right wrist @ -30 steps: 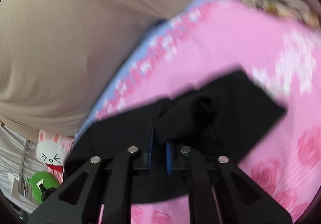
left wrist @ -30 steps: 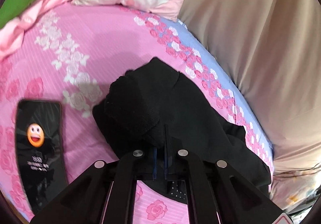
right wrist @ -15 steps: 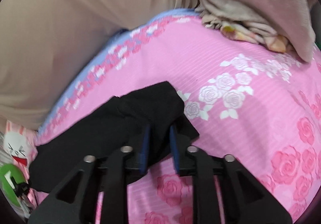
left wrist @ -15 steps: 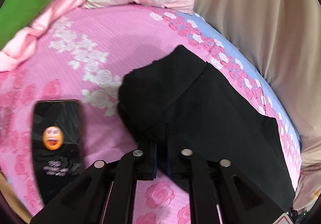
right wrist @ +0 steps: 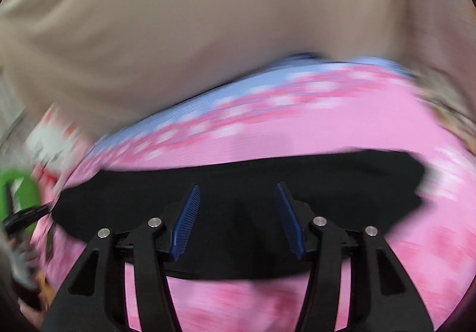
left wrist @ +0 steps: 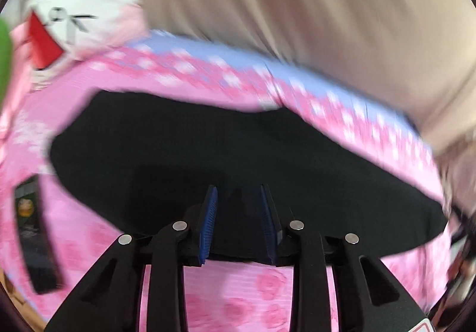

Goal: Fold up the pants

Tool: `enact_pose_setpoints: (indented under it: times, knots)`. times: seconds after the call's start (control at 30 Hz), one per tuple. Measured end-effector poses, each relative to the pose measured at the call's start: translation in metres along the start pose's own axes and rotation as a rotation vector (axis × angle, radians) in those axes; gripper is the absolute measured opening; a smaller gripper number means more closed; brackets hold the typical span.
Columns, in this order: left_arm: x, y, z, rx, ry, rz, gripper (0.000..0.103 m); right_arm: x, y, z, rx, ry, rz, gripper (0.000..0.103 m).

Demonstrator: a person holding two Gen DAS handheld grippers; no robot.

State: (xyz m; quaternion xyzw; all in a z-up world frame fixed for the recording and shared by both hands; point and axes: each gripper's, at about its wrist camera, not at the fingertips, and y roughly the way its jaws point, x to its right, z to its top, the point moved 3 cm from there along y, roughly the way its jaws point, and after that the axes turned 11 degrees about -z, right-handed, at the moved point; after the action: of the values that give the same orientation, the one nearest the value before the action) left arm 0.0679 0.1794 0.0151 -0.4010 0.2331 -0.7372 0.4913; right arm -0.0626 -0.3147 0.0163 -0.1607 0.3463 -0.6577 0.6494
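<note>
Change since 0.5 s ago: both grippers have let go; each was pinched on a bunched flap of cloth, and now the flaps are gone and the garment lies spread in 1 broad dark sheet, with both views smeared by motion.
Task item: black knit pants (left wrist: 238, 153), lying flat on the pink rose-print bedsheet (left wrist: 238, 296); seen also from the right wrist (right wrist: 238, 180).
Long axis: runs left to right across both views, crosswise to the fingers; the near hem sits just under the fingertips, the far edge lies toward the blue border of the sheet.
Left gripper (left wrist: 239, 222): jaws parted, blue pads (left wrist: 208, 225) standing apart over the near edge of the cloth, nothing between them.
Right gripper (right wrist: 238, 219): jaws spread wider, blue pads (right wrist: 186, 220) bare, black cloth showing flat behind them, not pinched.
Contact: whether the tips touch the cloth, I cannot tell; blur hides it.
Which is nearer: both sit at the same near hem, so neither has an advantage; the left view shows more cloth trailing off to the right.
Surroundings: dark phone with an orange emoji face (left wrist: 32, 237) on the sheet, left of the pants and apart from them; white cartoon-face pillow (left wrist: 74, 11) far left; beige fabric (left wrist: 312, 20) beyond the far edge.
Judgement: a fold has likely just been laid down; a further fold would call for gripping 1 short end and carrying it along the long axis.
</note>
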Motion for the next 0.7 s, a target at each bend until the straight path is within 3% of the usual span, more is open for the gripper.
enact_pose_setpoints:
  times: [0.03,0.07,0.13,0.33,0.47,0.5,0.53,0.63,0.7]
  knots:
    - [0.004,0.017,-0.009,-0.050,0.010,-0.013,0.008,-0.041,0.019,0.001,-0.029,-0.080,0.035,0.052]
    - [0.005,0.034,-0.020,-0.102,0.011,-0.024,0.000,-0.069,0.031,-0.001,-0.044,-0.130,0.055,0.052]
    - [0.003,0.051,-0.034,-0.140,0.015,-0.009,0.000,-0.136,0.062,-0.002,-0.096,-0.243,0.115,0.051]
    - [-0.001,0.038,-0.055,-0.044,0.054,-0.046,0.000,-0.281,0.149,0.003,-0.161,-0.466,0.126,0.053]
    - [-0.005,0.038,-0.057,-0.014,0.050,-0.081,0.000,-0.331,0.201,0.007,-0.188,-0.521,0.089,0.053]
    - [-0.007,0.038,-0.057,-0.011,0.042,-0.095,0.000,-0.338,0.221,0.005,-0.191,-0.545,0.022,0.045]
    - [-0.010,0.038,-0.057,-0.009,0.032,-0.111,0.000,-0.342,0.235,0.007,-0.184,-0.551,-0.013,0.047]
    - [-0.010,0.040,-0.058,-0.006,0.026,-0.129,0.000,-0.341,0.243,0.026,-0.193,-0.423,0.016,0.048]
    - [-0.010,0.040,-0.058,0.003,0.035,-0.125,0.001,-0.327,0.223,0.036,-0.145,-0.375,0.021,0.047]
